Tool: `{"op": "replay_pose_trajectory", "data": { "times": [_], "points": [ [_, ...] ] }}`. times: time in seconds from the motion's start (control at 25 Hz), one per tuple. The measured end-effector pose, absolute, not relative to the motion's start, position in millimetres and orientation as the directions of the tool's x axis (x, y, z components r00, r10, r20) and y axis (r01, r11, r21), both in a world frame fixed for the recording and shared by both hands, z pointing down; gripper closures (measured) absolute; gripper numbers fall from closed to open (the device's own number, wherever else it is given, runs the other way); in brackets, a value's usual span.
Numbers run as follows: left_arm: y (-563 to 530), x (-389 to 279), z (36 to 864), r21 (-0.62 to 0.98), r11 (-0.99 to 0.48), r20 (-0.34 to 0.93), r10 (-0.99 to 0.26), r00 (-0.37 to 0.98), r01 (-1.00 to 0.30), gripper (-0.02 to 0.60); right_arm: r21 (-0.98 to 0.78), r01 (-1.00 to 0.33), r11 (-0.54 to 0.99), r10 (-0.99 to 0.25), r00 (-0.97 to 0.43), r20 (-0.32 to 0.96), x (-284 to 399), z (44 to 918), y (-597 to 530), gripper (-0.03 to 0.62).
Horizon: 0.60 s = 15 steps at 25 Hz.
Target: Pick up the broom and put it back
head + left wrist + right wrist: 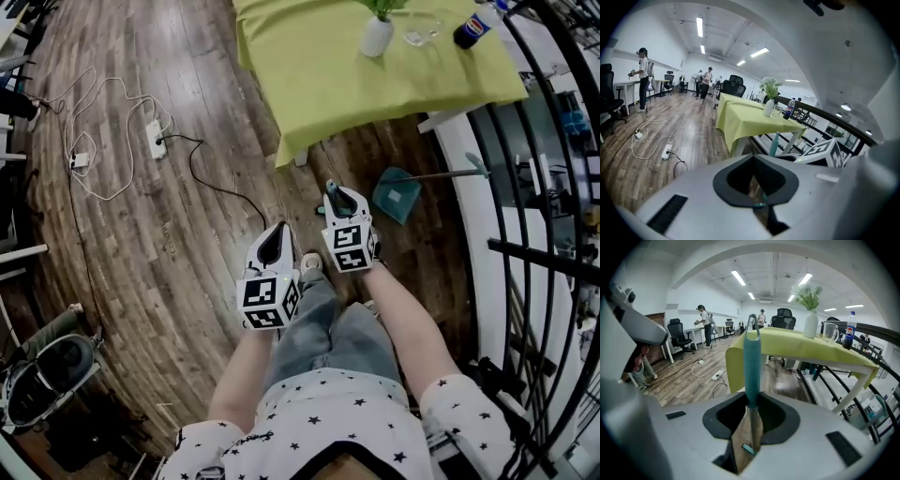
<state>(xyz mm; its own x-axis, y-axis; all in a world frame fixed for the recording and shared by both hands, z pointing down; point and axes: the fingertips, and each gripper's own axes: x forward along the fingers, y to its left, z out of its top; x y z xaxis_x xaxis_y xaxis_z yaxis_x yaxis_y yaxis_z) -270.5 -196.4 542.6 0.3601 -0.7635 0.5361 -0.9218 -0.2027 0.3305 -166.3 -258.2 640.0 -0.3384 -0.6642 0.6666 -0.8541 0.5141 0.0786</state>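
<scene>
Wide wooden floor [141, 244] fills the head view. Up at twelve o'clock sits the table [319, 66] under its lime-green cloth, and the black railing [525, 253] curves down the three o'clock side.

Centre frame, both tools are out front, the left gripper [276, 239] at seven o'clock of the right gripper [338, 197]. The right one has its jaws clamped on the broom [751, 366]. In the right gripper view the teal handle stands up towards twelve o'clock, and the bare metal shaft runs down through the gap. In the left gripper view the broom shows at one o'clock, just beside the right gripper's marker cube [825, 152]. The left gripper's jaws stand a little apart, floor showing between them, nothing held.

A teal dustpan [397, 194] sits on the floor at two o'clock of the right gripper, near the table's corner. On the cloth are a white vase [377, 36], a cola bottle [473, 28] and a glass [419, 28]. A power strip [155, 139] lies out at ten o'clock.
</scene>
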Motion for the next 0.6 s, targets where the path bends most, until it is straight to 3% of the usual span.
{"op": "replay_pose_trajectory", "data": {
  "times": [0.6],
  "points": [
    [-193.0,-284.4,571.5,0.339,-0.176,0.558,-0.754,0.348,-0.924,0.571,0.109,-0.854,0.508,-0.682,-0.322,0.657,-195.8,665.2,-320.7,0.517]
  ]
}}
